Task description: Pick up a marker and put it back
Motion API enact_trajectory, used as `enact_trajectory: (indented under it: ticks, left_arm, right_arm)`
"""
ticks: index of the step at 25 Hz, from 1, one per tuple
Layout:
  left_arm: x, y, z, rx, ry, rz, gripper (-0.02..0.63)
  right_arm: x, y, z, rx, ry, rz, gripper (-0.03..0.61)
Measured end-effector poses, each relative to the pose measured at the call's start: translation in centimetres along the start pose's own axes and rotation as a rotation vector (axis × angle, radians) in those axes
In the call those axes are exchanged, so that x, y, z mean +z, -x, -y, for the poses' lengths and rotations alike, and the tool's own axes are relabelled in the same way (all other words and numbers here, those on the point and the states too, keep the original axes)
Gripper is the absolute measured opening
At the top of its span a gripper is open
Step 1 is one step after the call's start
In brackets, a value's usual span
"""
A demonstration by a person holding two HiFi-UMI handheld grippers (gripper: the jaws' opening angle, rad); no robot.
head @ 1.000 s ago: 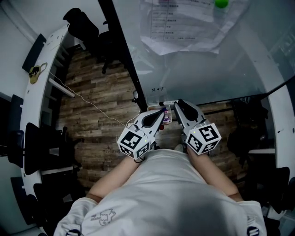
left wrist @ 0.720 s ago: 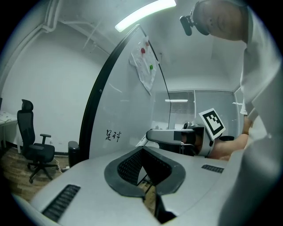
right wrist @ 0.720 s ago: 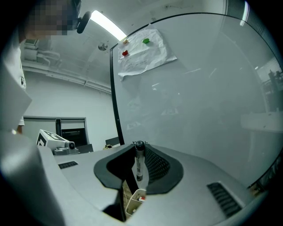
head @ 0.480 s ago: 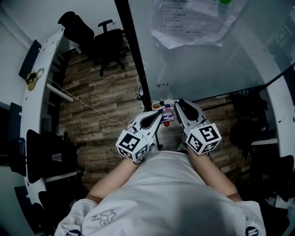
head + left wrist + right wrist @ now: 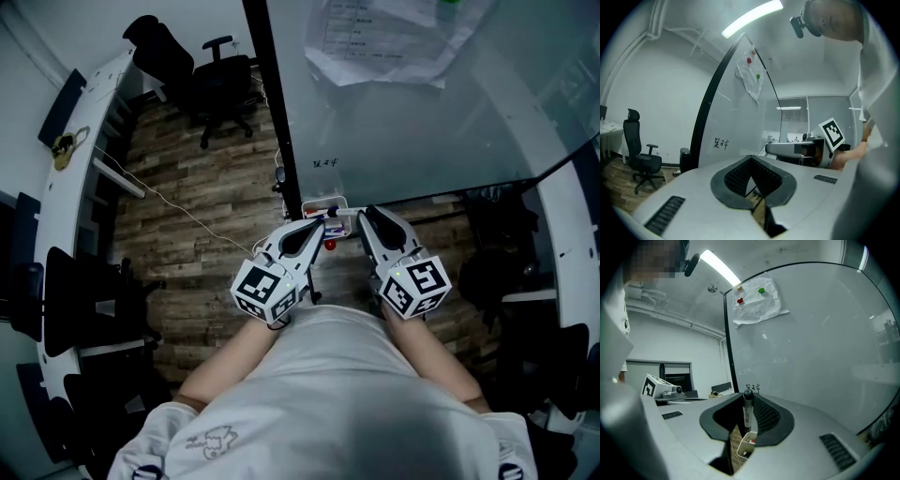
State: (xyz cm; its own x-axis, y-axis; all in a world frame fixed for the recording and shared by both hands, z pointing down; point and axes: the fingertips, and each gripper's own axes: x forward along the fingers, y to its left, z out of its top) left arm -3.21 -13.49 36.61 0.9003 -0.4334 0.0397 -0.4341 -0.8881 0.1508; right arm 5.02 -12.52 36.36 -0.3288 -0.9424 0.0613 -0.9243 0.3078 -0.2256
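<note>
- The right tool pinches a marker. This is seen from the head view. The marker lies sideways, with its dark end over a small white tray.
- The tray sits at the bottom edge of a big whiteboard. It has more pens in it.
- The left tool is just beside the right one, a bit lower. Its two halves look pressed together, and it is not touching the tray.
- Papers hang high on the whiteboard. A black chair stands on the wood floor, well apart from the tools. The person's white shirt fills the bottom of the view.
- In the left gripper view, the left tool has its dark pads touching at the tip. There is nothing between them.
- Past it the right tool pokes in from the right, with its cube of black and white squares.
- The whiteboard leans up on the left, with the papers near its top. The chair is far to the left.
- In the right gripper view, the right tool squeezes the marker between its pads. The marker stands upright with its black cap on top.
- Right under the marker is the white tray, with something red in it. I cannot tell if the marker's tip touches the tray.
- The whiteboard fills the right side, and the papers are stuck up high on it. The left tool shows at the left edge.
</note>
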Motion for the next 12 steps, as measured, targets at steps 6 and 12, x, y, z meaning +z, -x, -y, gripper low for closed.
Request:
enact_trajectory:
  ticks: [6,12]
  left_arm:
    - [-0.6,-0.1,3.3,0.025,0.021,0.013,0.005]
    - [-1.5,0.2,5.8,0.058,0.044,0.019,0.005]
  right_arm:
    - [0.1,2.9,0.9,0.018,0.011,-0.009,0.075]
    - [-0.1,5.4,1.2,0.047,0.012,-0.017,0.075]
